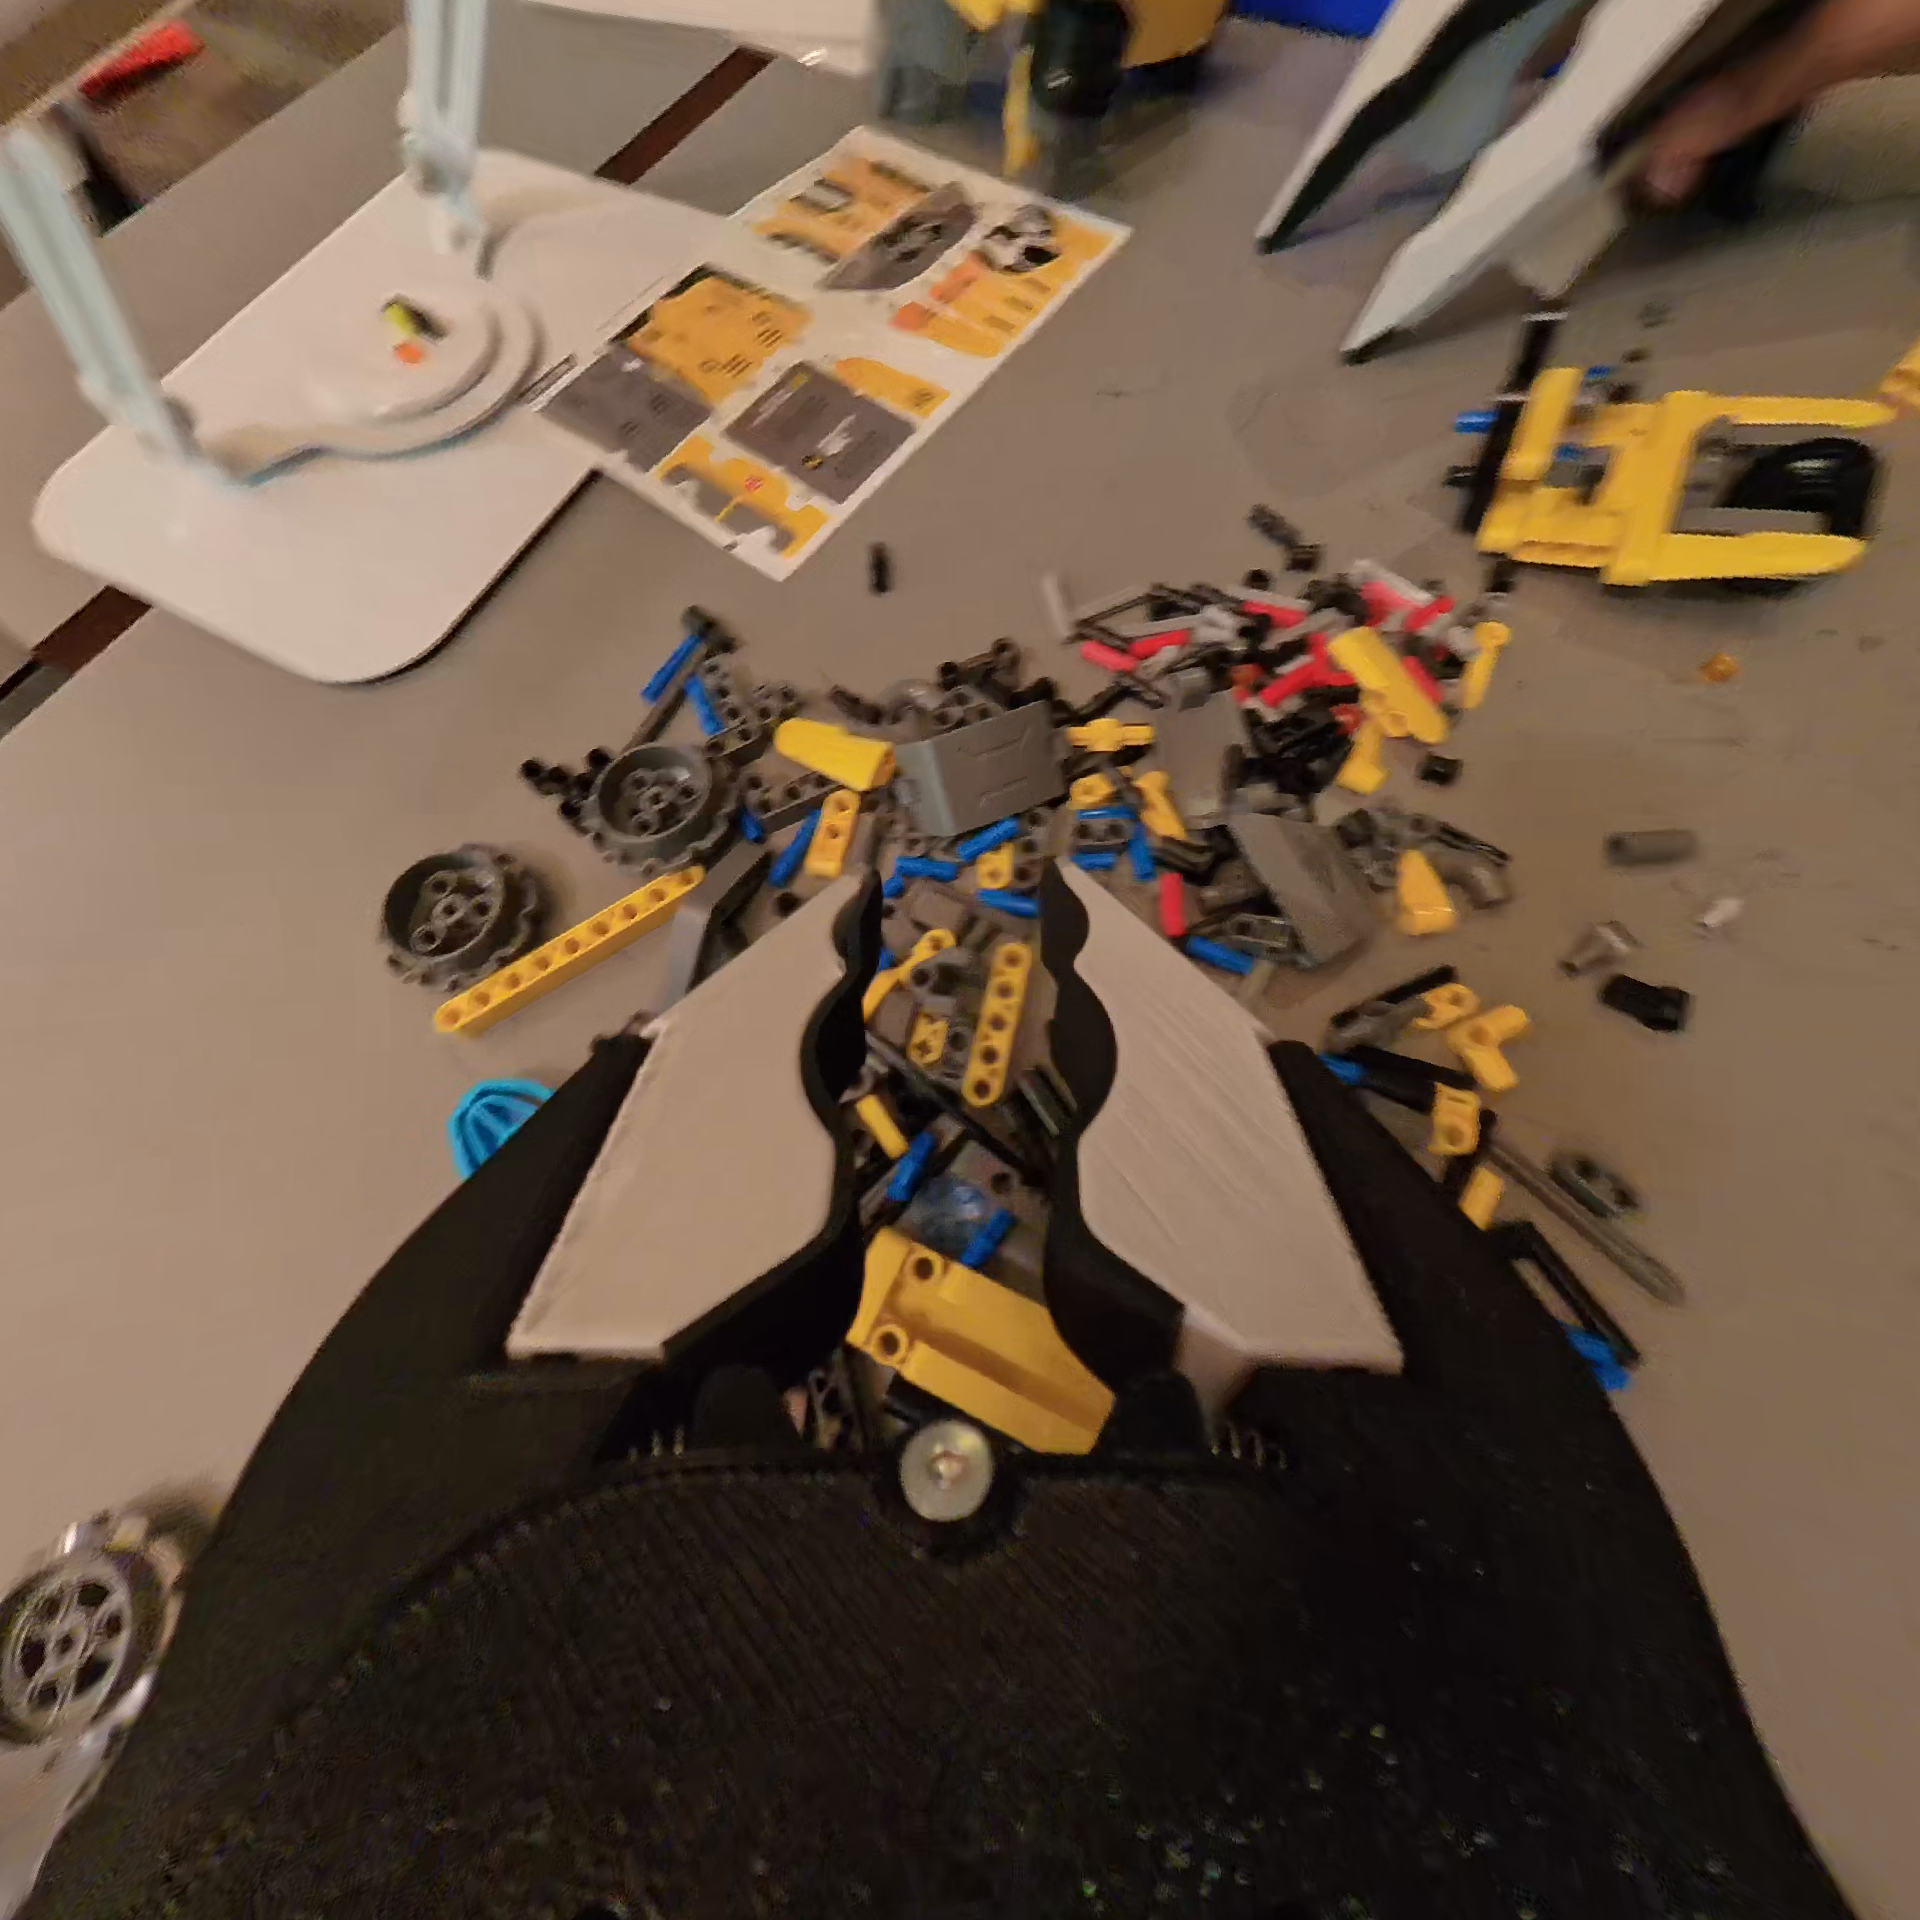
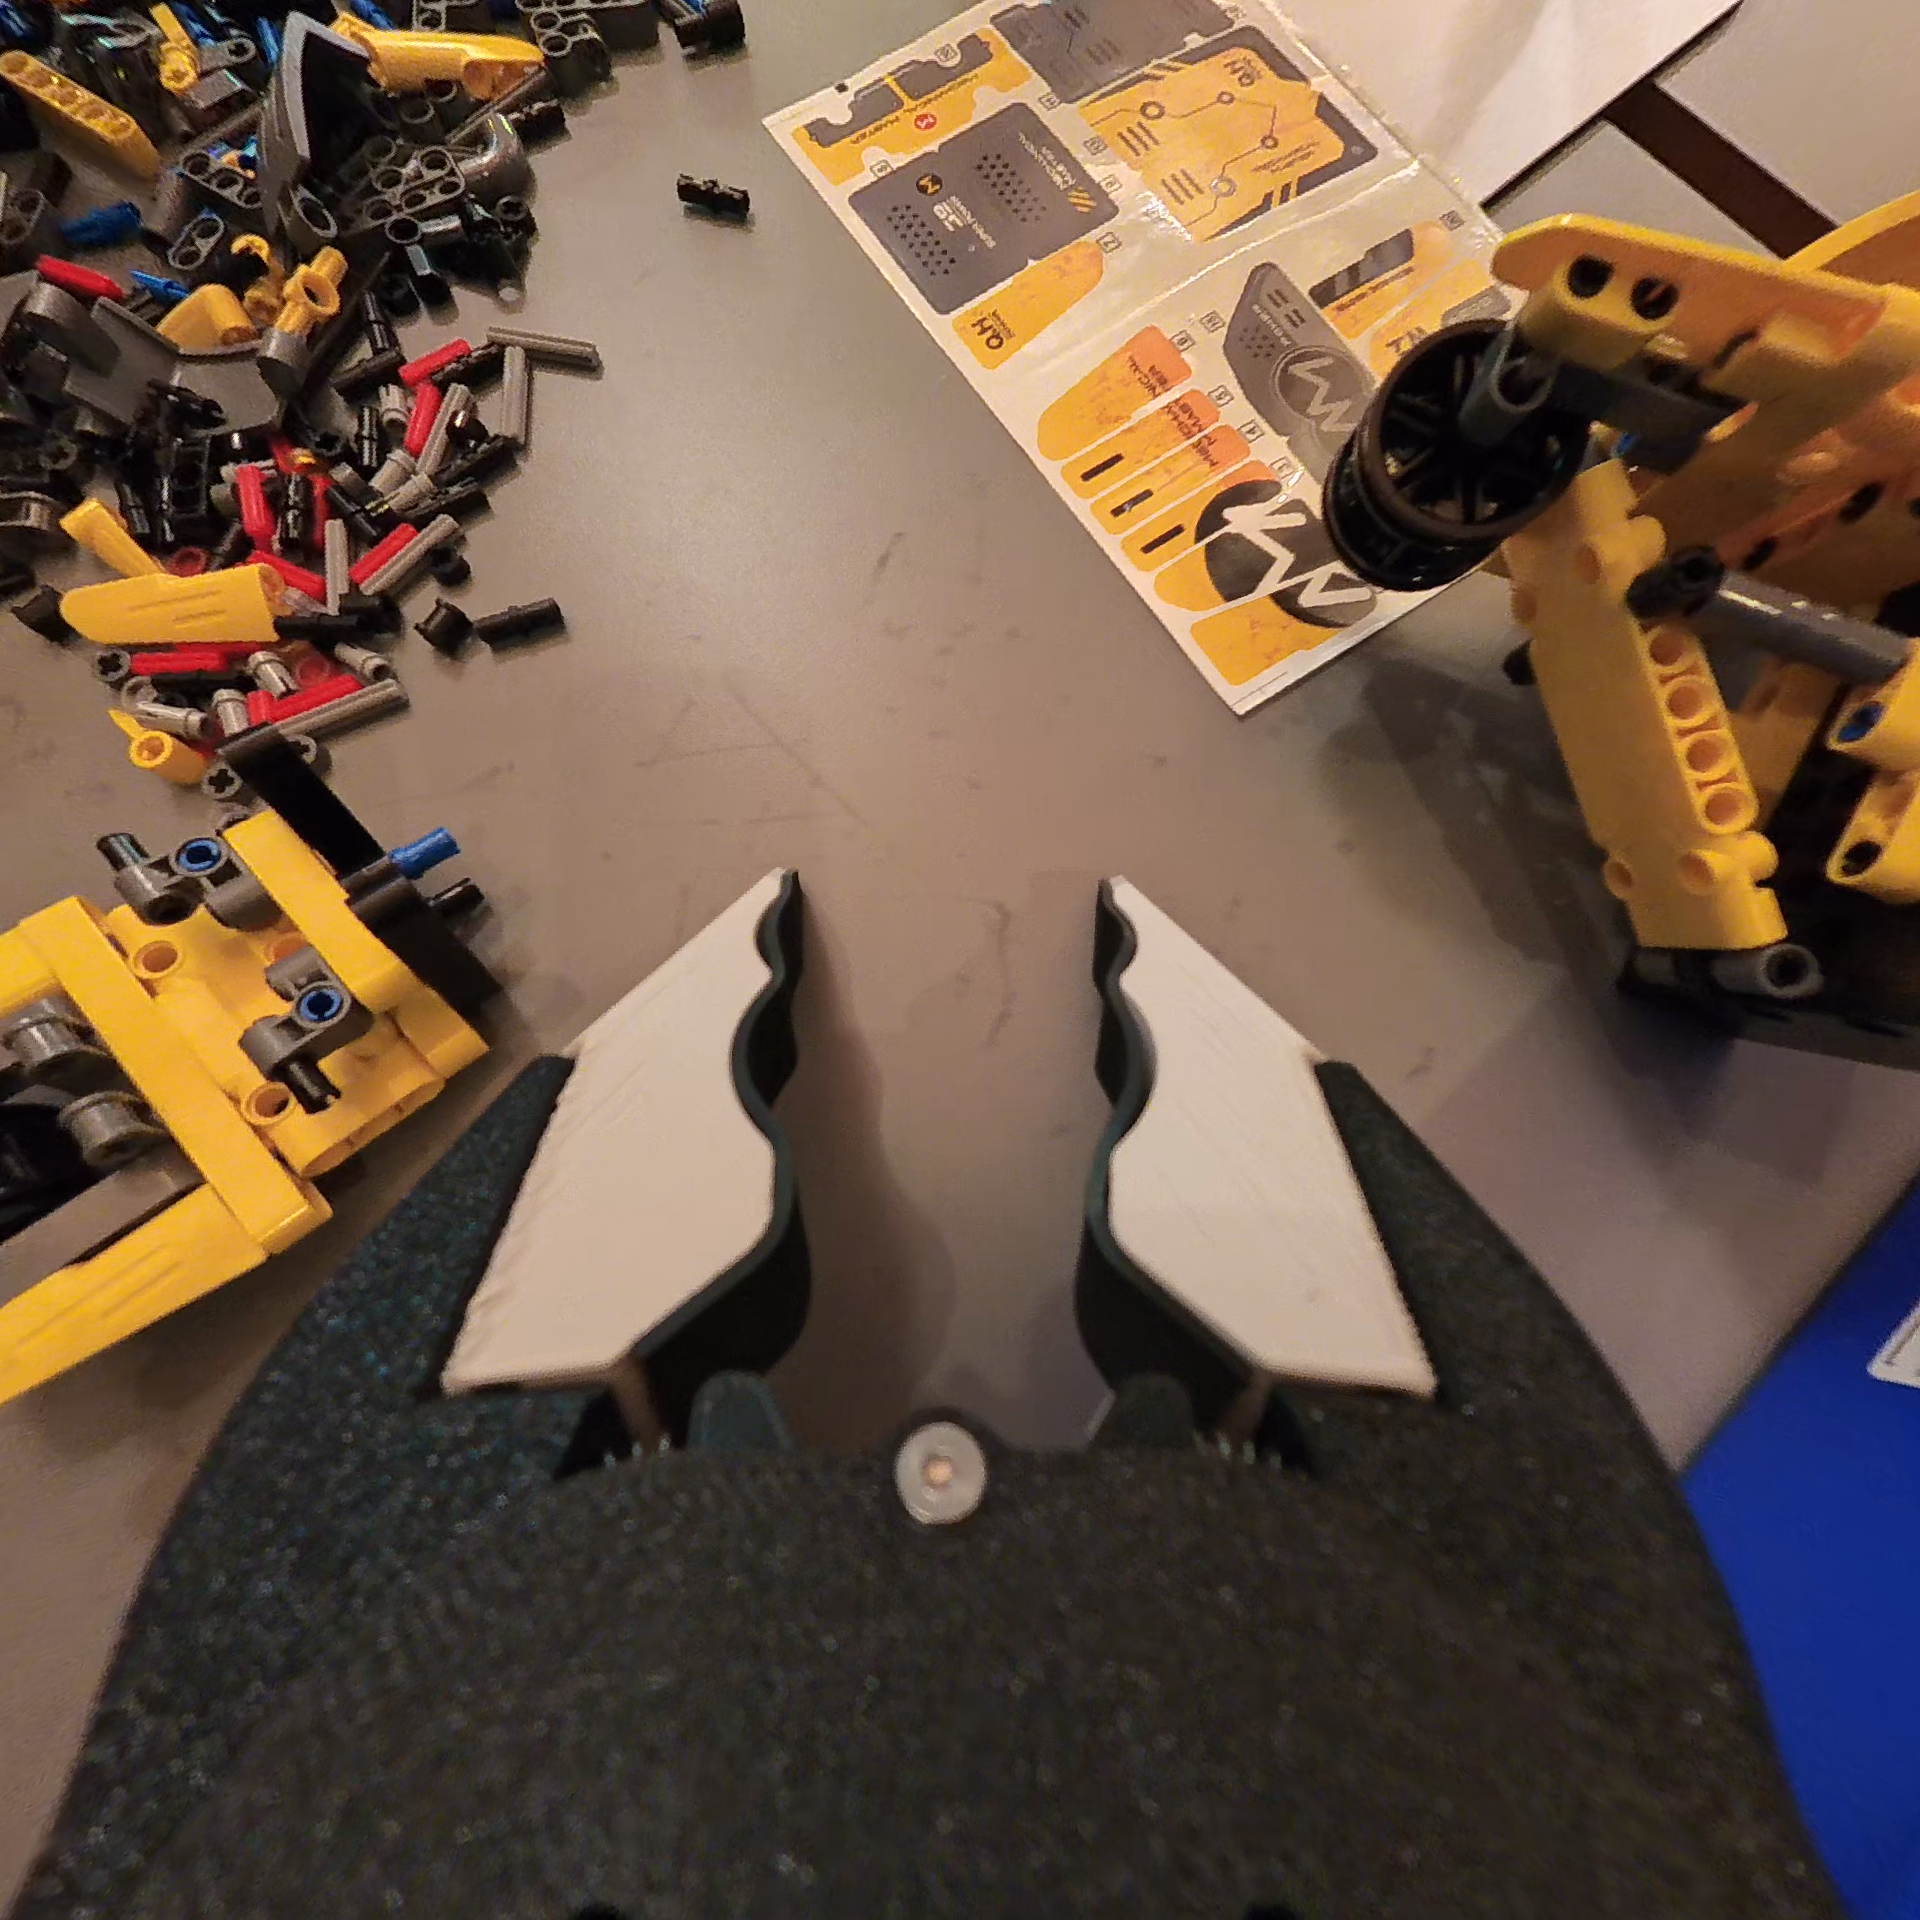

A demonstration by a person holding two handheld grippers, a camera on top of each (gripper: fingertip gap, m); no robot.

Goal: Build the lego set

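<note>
Left gripper (image 1: 961, 894): closest thing to the lens, fingers spread apart and gripping nothing, hovering right over the parts pile (image 1: 1039, 831). A yellow panel piece (image 1: 977, 1340) shows down in the gap near the finger roots; can't tell if it touches them.
Left of the pile: two dark gear wheels (image 1: 457, 914) and a long yellow beam (image 1: 566, 951) lying diagonal, well clear of the fingers.
Between the tips: a short yellow beam (image 1: 997, 1023), long axis running roughly along the fingers.
Far side: sticker sheet (image 1: 831, 343) next to a white stand base (image 1: 312, 520).
Right gripper (image 2: 945, 894): fingers apart too, empty, only bare grey table (image 2: 935, 675) under it.
Its left: half-built yellow frame (image 2: 208, 1039), near.
Its right: yellow model with a black wheel (image 2: 1444, 468), farther off.
</note>
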